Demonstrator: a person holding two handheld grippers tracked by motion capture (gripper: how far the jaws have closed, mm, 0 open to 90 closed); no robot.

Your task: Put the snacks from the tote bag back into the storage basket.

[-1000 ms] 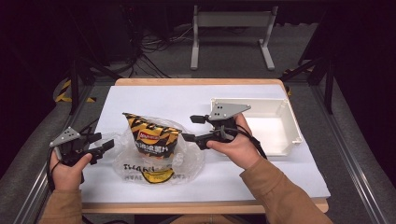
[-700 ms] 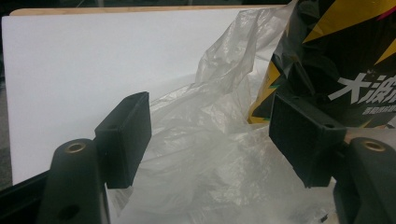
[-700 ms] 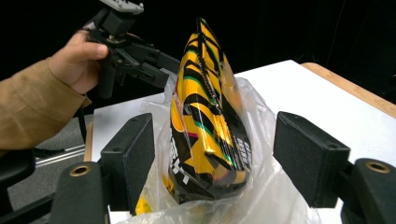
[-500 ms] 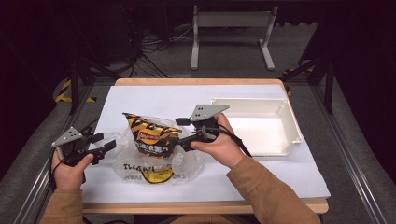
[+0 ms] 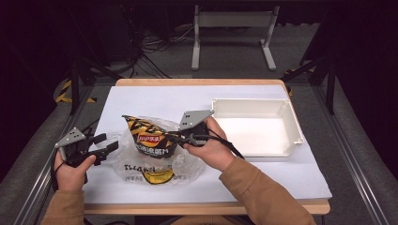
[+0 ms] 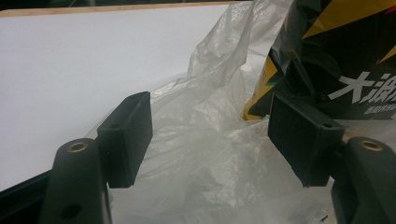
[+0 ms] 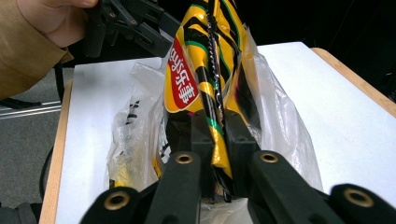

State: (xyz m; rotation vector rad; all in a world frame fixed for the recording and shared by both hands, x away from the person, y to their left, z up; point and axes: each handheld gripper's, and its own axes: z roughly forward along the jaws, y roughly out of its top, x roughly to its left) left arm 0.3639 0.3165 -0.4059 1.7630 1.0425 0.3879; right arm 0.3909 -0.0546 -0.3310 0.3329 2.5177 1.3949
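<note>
A yellow-and-black crisp packet with a red logo (image 5: 152,140) stands half inside a crumpled clear plastic carrier bag (image 5: 155,164) near the middle of the white-covered tabletop (image 5: 155,98), a little toward its 7 o'clock side. The packet's top edge rises out of the bag's open mouth.

The right gripper (image 5: 180,137) comes at the packet from its 3 o'clock side. Its fingers have just been closing, and in the right gripper view they clamp a fold of the packet (image 7: 205,70) between the two black pads (image 7: 201,135), almost fully together, with the plastic bag (image 7: 135,130) slumped around the packet's base.

The left gripper (image 5: 109,144) sits at the bag's 9 o'clock side, held in the person's left hand (image 5: 70,168). Its fingers stand wide apart; in the left gripper view the two pads (image 6: 128,135) straddle loose folds of the clear plastic (image 6: 205,154) without pressing on it, and the packet (image 6: 336,56) lies beyond the pad at the right of that view.

At 3 o'clock from the packet, well apart, a shallow white rectangular plastic tray (image 5: 295,126) rests on the tabletop. The person's tan sleeves (image 5: 263,192) enter from 6 o'clock.
</note>
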